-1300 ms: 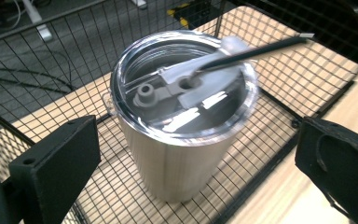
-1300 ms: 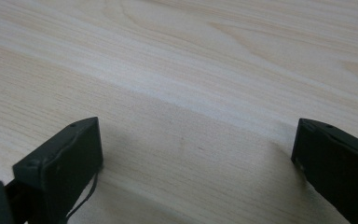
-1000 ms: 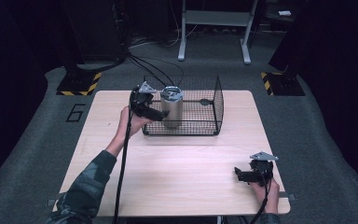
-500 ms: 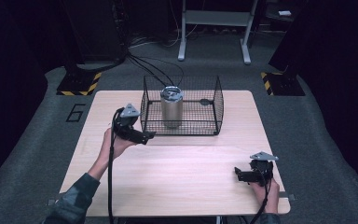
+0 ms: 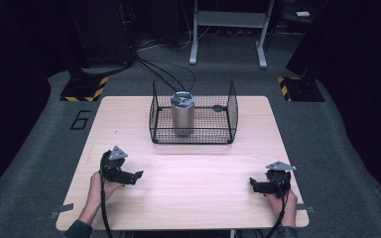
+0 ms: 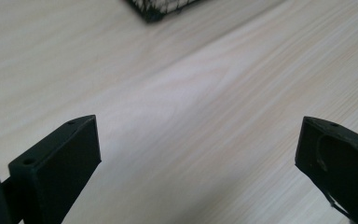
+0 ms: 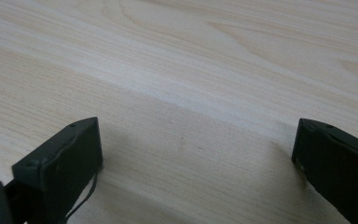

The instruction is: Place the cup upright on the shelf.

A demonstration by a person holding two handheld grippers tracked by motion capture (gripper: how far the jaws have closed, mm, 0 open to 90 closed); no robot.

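Note:
A silver metal canister (image 5: 182, 114) stands upright in the left part of a black wire basket (image 5: 226, 119) at the back middle of the wooden table (image 5: 193, 168). My left gripper (image 5: 135, 175) rests low over the table's front left, open, with bare wood between its jaws (image 6: 196, 154). My right gripper (image 5: 254, 185) sits at the front right, also open over bare wood (image 7: 196, 149). A corner of the basket (image 6: 161, 7) shows at the top of the left gripper view.
A small dark object (image 5: 219, 107) lies on the basket floor right of the canister. Cables (image 5: 163, 72) run over the grey floor behind the table. Yellow-black striped stand bases (image 5: 83, 89) and a metal frame (image 5: 228, 29) stand further back.
My left gripper has drawn back from the canister in the basket to the front left of the table, leaving the canister standing there. The right gripper has stayed put.

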